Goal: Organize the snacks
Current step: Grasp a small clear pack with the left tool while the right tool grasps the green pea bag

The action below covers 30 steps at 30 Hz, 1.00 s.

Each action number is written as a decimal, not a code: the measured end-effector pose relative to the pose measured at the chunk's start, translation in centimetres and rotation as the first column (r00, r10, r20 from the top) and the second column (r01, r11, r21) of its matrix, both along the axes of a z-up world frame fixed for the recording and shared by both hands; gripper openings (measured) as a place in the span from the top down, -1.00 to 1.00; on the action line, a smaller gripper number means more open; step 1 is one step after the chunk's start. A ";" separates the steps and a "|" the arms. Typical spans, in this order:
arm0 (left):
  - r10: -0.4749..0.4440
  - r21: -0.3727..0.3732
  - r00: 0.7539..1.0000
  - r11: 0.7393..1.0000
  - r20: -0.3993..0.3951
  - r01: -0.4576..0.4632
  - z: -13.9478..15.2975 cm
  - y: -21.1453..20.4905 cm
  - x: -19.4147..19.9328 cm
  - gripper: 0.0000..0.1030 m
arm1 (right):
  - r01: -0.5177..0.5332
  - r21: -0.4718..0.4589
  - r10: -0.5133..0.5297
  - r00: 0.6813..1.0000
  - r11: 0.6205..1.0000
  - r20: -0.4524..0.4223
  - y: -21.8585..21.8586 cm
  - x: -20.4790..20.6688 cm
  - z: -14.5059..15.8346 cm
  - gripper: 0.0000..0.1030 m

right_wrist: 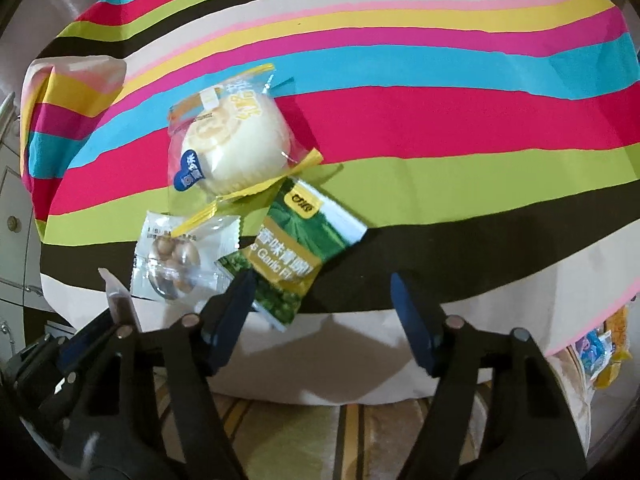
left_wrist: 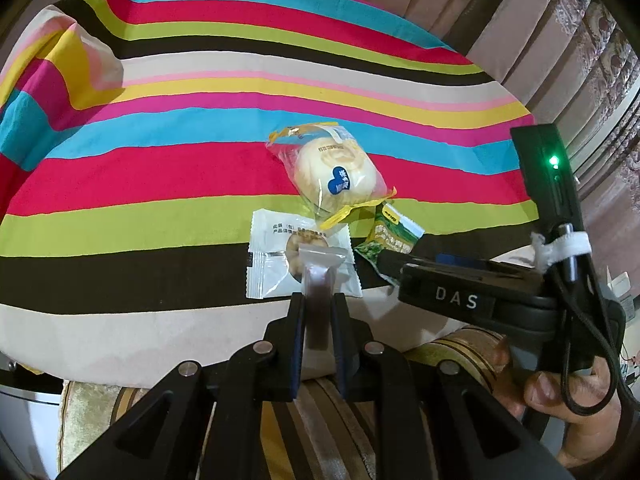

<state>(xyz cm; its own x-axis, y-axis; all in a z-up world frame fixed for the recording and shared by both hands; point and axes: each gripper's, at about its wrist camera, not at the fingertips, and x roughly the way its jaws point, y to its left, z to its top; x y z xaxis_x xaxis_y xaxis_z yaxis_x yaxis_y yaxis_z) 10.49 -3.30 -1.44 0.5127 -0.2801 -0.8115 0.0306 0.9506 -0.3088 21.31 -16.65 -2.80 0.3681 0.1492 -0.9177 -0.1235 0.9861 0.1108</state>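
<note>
Pinching a small clear packet w/ dark brown contents (left_wrist: 318, 300), the left gripper (left_wrist: 319, 304) had its jaws narrowed right down on it, packet standing upright between the pads, above the near edge of the striped cloth (left_wrist: 200, 172). Same packet showed at the lower left in the right wrist view (right_wrist: 120, 304).

Right gripper (right_wrist: 322, 284) had jaws apart, nothing pressed between the pads; its left fingertip sat over the lower edge of the green snack bag (right_wrist: 296, 252), contact unclear.

Snacks lay clustered on the cloth, near its front edge:
- Bun in clear wrapper w/ yellow ends (right_wrist: 236, 148), farthest back, on the red & green stripes.
- White-edged packet w/ round brown pieces (right_wrist: 180, 260), just in front of the bun, to its left in the right wrist view; the bun's yellow wrapper end overlapped it.
- Green bag tilted, beside the white packet, its top corner under the bun wrapper's end.

A hand (left_wrist: 560, 392) gripped the right tool's handle, seen in the left wrist view.
</note>
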 end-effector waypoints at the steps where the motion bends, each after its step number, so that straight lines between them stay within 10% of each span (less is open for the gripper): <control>1: 0.001 -0.002 1.000 1.000 0.000 -0.001 0.0 0.1 0.0 0.74 | 0.001 0.005 -0.001 1.000 1.000 0.005 -0.2 -0.2 0.1 -0.37; 20: 0.009 0.002 1.000 1.000 -0.001 -0.009 -0.1 0.1 0.1 0.74 | 0.055 0.021 -0.056 0.998 0.998 0.022 1.6 1.5 0.2 -0.37; 30: 0.012 0.022 1.000 1.000 0.013 -0.012 0.4 -0.2 0.0 0.74 | -0.001 -0.008 0.001 1.000 1.000 0.022 1.6 0.0 0.0 0.25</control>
<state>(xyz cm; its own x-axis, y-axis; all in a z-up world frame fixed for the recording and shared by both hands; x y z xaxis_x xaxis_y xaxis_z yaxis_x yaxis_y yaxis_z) 10.47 -3.55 -0.99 0.5261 -0.2558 -0.8111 0.0226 0.9576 -0.2874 21.32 -15.05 -2.79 0.3880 0.1423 -0.9106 -0.1265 0.9869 0.1003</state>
